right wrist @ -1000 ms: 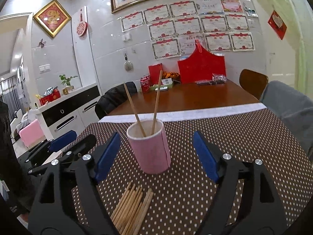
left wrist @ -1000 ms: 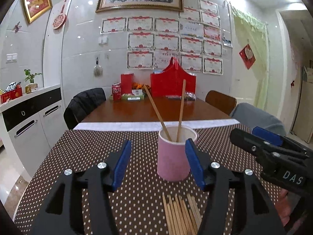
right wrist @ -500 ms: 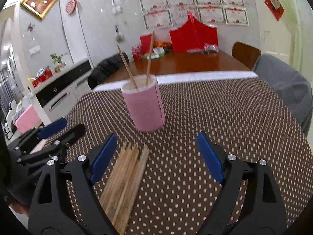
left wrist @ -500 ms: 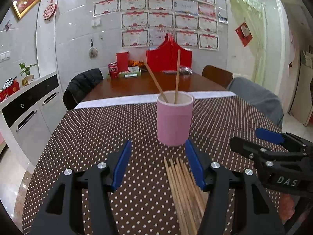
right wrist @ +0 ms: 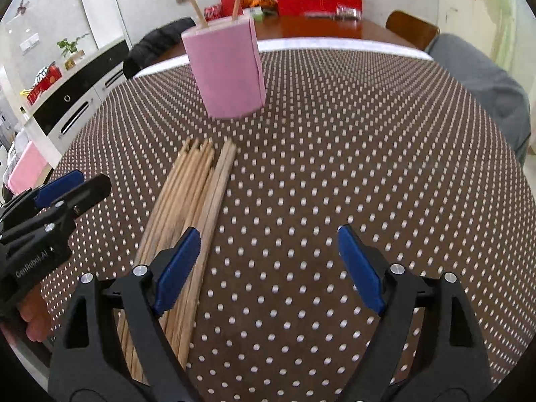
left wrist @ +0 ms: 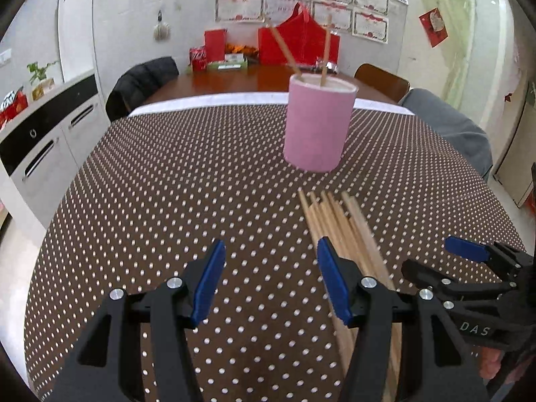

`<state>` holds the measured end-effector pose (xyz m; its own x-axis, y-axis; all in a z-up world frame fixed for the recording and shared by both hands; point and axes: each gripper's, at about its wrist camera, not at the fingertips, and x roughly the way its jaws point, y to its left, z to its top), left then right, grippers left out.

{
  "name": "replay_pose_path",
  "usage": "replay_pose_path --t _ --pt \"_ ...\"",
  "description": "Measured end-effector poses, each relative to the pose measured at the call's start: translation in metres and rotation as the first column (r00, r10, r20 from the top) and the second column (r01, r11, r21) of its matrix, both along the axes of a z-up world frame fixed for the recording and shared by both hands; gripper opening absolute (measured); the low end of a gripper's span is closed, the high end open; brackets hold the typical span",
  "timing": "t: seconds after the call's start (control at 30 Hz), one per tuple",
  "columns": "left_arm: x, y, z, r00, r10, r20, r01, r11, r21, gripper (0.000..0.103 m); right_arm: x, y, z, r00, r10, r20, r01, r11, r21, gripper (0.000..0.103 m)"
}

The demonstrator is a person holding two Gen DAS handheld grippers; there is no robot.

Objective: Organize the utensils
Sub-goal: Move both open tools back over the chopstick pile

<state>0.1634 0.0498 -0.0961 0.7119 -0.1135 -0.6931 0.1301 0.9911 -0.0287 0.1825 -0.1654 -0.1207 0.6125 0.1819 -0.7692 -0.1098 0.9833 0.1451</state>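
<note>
A pink cup (left wrist: pixel 318 124) (right wrist: pixel 226 67) stands on the dotted brown tablecloth with two wooden chopsticks (left wrist: pixel 323 50) (right wrist: pixel 197 0) leaning in it. In front of the cup lies a bundle of several wooden chopsticks (left wrist: pixel 338 227) (right wrist: pixel 191 197). My left gripper (left wrist: pixel 271 281) hangs open over the cloth, just left of the bundle, nothing between its fingers. My right gripper (right wrist: pixel 268 264) is open wide just right of the bundle, its left pad (right wrist: pixel 177 268) over the chopsticks' edge. Each gripper shows in the other's view, the right gripper (left wrist: pixel 465 254) and the left gripper (right wrist: pixel 63 187).
Behind the cloth a bare wooden tabletop (left wrist: pixel 234 80) carries red boxes (left wrist: pixel 298 43) and a can (left wrist: pixel 197 58). Chairs (left wrist: pixel 140 83) stand around the table, one with grey fabric (left wrist: pixel 449 124). A white-and-black cabinet (left wrist: pixel 43 127) is at the left.
Both grippers have sunk and tipped downward toward the table, so the cup has moved up in the views and the chopstick bundle now lies close in front. The right jaws stand slightly wider.
</note>
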Motion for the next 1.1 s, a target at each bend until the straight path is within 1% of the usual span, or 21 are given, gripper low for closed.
replay_pose_path --t 0.1,0.13,0.2,0.3,0.47,0.57,0.7,0.8,0.93,1.0,1.1 --pt "-0.002 0.005 -0.007 0.999 0.007 -0.034 -0.007 1.000 -0.001 0.057 -0.003 0.003 -0.009 1.000 -0.001 -0.028 0.001 1.000 -0.016 0.083" --pt "-0.004 0.007 -0.009 0.999 0.010 -0.049 -0.010 1.000 -0.007 0.057 -0.006 0.006 -0.009 1.000 0.002 -0.014 -0.002 0.999 -0.037 0.083" --pt "-0.006 0.009 -0.011 0.998 0.009 -0.063 -0.009 1.000 -0.011 0.057 -0.010 0.010 -0.010 1.000 0.005 -0.029 -0.007 0.998 -0.066 0.083" --pt "-0.010 0.012 -0.012 0.997 0.004 -0.074 -0.005 1.000 -0.011 0.057 -0.013 0.010 -0.008 0.999 0.012 -0.042 -0.014 0.998 -0.054 0.083" --pt "-0.017 0.014 -0.016 0.996 -0.010 -0.088 0.008 1.000 -0.013 0.057 -0.017 0.015 -0.008 0.999 0.008 -0.040 -0.011 0.997 -0.073 0.085" --pt "-0.025 0.016 -0.016 0.997 -0.042 -0.066 0.040 0.999 -0.027 0.057 -0.014 0.019 -0.010 0.999 0.000 -0.043 -0.004 0.996 -0.086 0.090" --pt "-0.031 0.016 -0.017 0.999 -0.043 -0.030 0.044 0.999 0.006 0.057 -0.005 0.024 -0.010 0.998 -0.023 -0.051 0.018 0.994 -0.105 0.093" --pt "-0.036 0.014 -0.014 0.999 -0.054 -0.008 0.054 0.998 0.029 0.057 -0.001 0.029 -0.008 0.999 -0.030 -0.030 0.025 0.987 -0.158 0.094" --pt "-0.035 0.015 -0.013 0.998 -0.052 -0.021 0.052 0.999 0.009 0.057 0.003 0.041 -0.006 0.999 -0.015 0.030 0.022 0.965 -0.262 0.094" --pt "-0.033 0.017 -0.012 0.999 -0.041 -0.021 0.041 0.999 0.003 0.057 0.006 0.041 -0.006 0.999 -0.014 0.032 0.022 0.964 -0.263 0.094" --pt "-0.031 0.019 -0.010 0.999 -0.032 -0.024 0.032 0.999 -0.004 0.057 0.010 0.036 -0.007 0.999 -0.039 -0.007 0.036 0.975 -0.217 0.094"
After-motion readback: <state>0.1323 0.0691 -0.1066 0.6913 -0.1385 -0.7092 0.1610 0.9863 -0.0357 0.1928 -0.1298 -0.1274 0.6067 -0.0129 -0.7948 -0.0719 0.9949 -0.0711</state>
